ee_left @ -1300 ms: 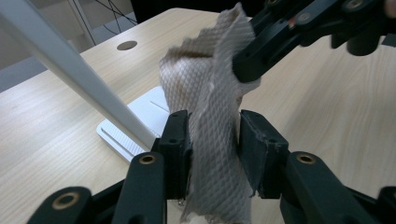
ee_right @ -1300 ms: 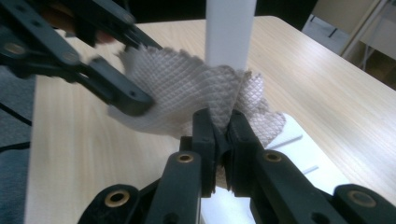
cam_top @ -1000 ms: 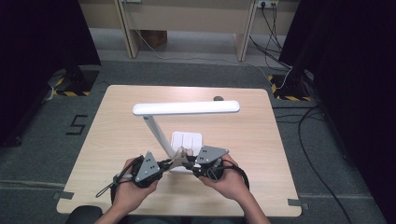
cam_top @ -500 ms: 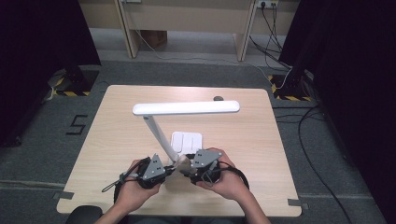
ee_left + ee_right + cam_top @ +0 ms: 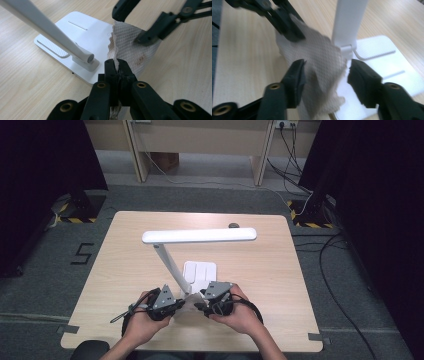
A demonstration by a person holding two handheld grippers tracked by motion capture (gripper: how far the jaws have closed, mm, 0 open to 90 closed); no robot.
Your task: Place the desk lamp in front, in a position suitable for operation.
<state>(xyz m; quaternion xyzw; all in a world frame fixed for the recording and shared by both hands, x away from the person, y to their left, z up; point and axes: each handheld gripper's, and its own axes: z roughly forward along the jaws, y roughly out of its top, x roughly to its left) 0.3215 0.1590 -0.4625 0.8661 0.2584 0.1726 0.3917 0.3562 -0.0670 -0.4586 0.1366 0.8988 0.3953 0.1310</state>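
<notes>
Paper towel (image 5: 130, 47) hangs just in front of the lamp base (image 5: 82, 40); left gripper (image 5: 119, 65) pinches its edge with jaws closed; right gripper (image 5: 325, 72) stands wide apart around it, gripping nothing; a hard pull may tear it or bump the lamp

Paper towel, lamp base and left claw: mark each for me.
paper towel (image 5: 130, 42), left gripper view, on its quilted white face.
lamp base (image 5: 200, 271), high view, on the flat white plate.
left claw (image 5: 118, 65), left gripper view, at the closed tips pinching the towel edge.
</notes>
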